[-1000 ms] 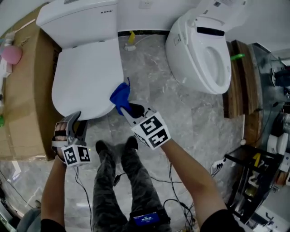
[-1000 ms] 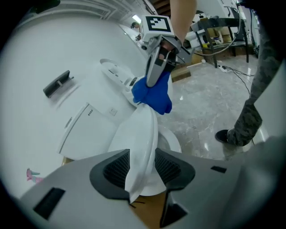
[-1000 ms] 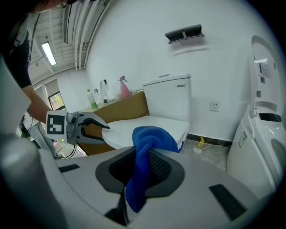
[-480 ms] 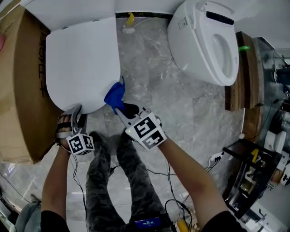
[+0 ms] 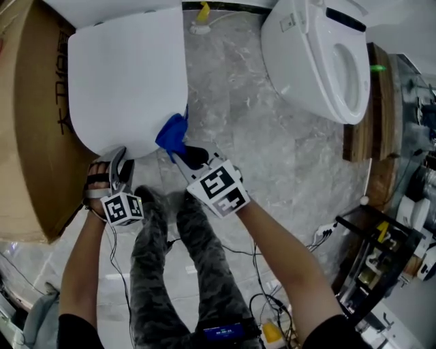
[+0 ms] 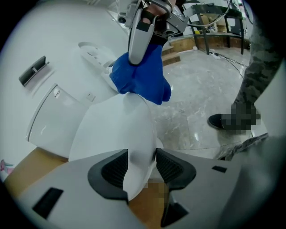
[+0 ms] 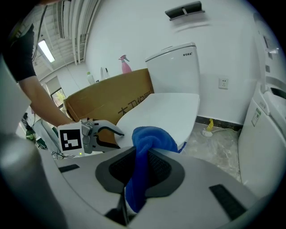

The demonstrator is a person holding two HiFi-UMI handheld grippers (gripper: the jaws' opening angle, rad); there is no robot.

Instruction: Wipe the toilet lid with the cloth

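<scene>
Ok, your R gripper (image 5: 178, 158) clamps cloth (image 5: 172, 134), lid (image 5: 126, 75) just fwd-left (long axis away from you); L gripper (image 5: 120, 163) jaws just been opening, lid rim between.

Your surroundings, item by item:
- Box (image 5: 37, 136): brown cardboard with black print, on your left.
- Second toilet (image 5: 306, 61): white, seat down and lid up, ahead on your right.
- Floor (image 5: 272, 157): grey marbled tile.
- Yellow fitting (image 5: 203, 11): at the foot of the wall, between the two toilets.
- Boards (image 5: 383, 102): wooden, on edge just beyond the second toilet.
- Stand (image 5: 371, 249): black frame, on your far right.
- Cables (image 5: 269, 300): loose on the tiles by your feet.
- Spray bottle (image 7: 126, 65): pink, behind the box.
- Socket (image 7: 223, 83): white, low on the wall.
</scene>
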